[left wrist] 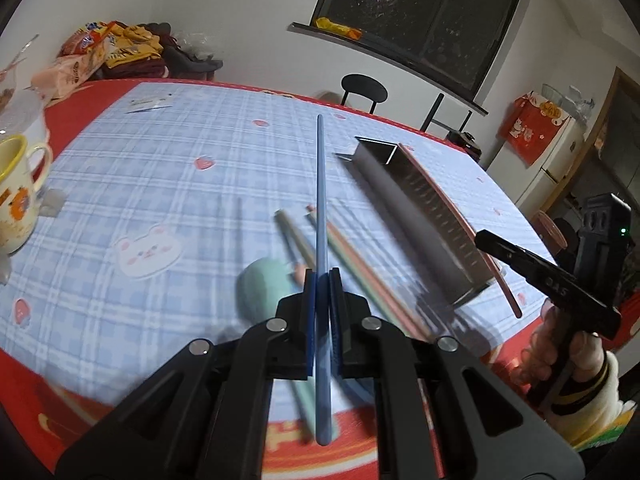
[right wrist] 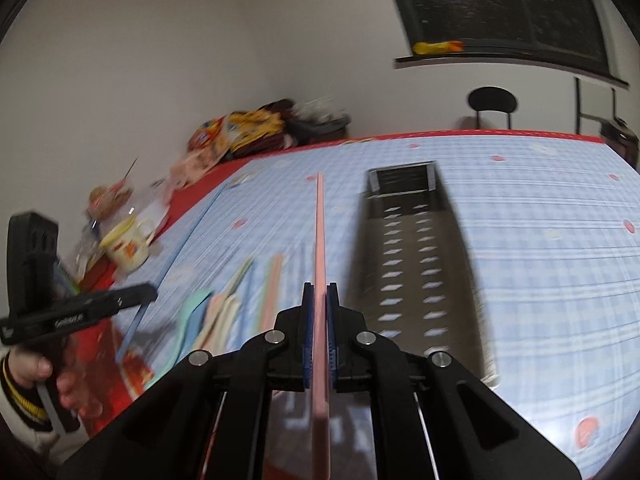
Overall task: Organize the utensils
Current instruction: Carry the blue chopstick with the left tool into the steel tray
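My left gripper [left wrist: 322,276] is shut on a long blue chopstick [left wrist: 320,184] that points away over the table. My right gripper [right wrist: 320,288] is shut on a pink chopstick [right wrist: 320,236], also pointing forward. A perforated metal utensil holder [left wrist: 420,216] [right wrist: 416,260] lies on its side on the blue checked cloth, just right of both sticks. In the left wrist view the pink chopstick [left wrist: 460,216] runs along the holder's far side, with the right gripper [left wrist: 540,276] behind it. Loose on the cloth lie a green spoon [left wrist: 264,292] [right wrist: 192,312] and several pastel chopsticks [left wrist: 348,256] [right wrist: 272,288].
A yellow-rimmed mug [left wrist: 16,196] [right wrist: 126,246] stands at the table's left edge among jars. Snack bags and clothes [left wrist: 100,48] are piled at the far left corner. A black chair [left wrist: 364,88] is behind the table. A person's hand [left wrist: 560,356] holds the right gripper.
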Demonstrator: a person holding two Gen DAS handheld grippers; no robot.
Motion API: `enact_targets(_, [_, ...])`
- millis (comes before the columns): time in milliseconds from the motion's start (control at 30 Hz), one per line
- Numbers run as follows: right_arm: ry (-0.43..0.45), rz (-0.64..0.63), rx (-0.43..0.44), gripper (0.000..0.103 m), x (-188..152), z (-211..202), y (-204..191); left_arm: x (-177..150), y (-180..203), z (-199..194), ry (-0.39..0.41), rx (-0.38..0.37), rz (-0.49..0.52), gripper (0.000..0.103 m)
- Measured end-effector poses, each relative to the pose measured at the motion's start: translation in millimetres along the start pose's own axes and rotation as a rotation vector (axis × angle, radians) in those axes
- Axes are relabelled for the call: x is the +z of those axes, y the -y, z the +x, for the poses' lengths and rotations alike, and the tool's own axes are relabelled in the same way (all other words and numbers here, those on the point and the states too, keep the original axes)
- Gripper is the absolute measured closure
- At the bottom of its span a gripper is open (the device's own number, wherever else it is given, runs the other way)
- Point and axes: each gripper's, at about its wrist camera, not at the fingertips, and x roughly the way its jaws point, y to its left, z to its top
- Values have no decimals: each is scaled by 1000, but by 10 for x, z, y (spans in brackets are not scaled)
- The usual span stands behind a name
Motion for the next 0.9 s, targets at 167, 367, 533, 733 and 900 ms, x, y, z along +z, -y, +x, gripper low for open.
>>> enact_targets(167, [31,30,-34,97,295,70,297,312,288,196,17,-37,-1,92])
enact_targets(367, [43,121,-25,96,357,186,616,702,714,627,-6,-119,-53,92])
enact_targets(533, [48,154,-6,97,319,188,748,841,924,974,-36,-171,-141,92])
enact_targets(733, [16,184,-2,96,281,265,838,789,938,1332,-107,-192,-287,93])
enact_targets(900, [-12,192,-10,97,242,325,852,784,985,1498,-118,-156,-320,92])
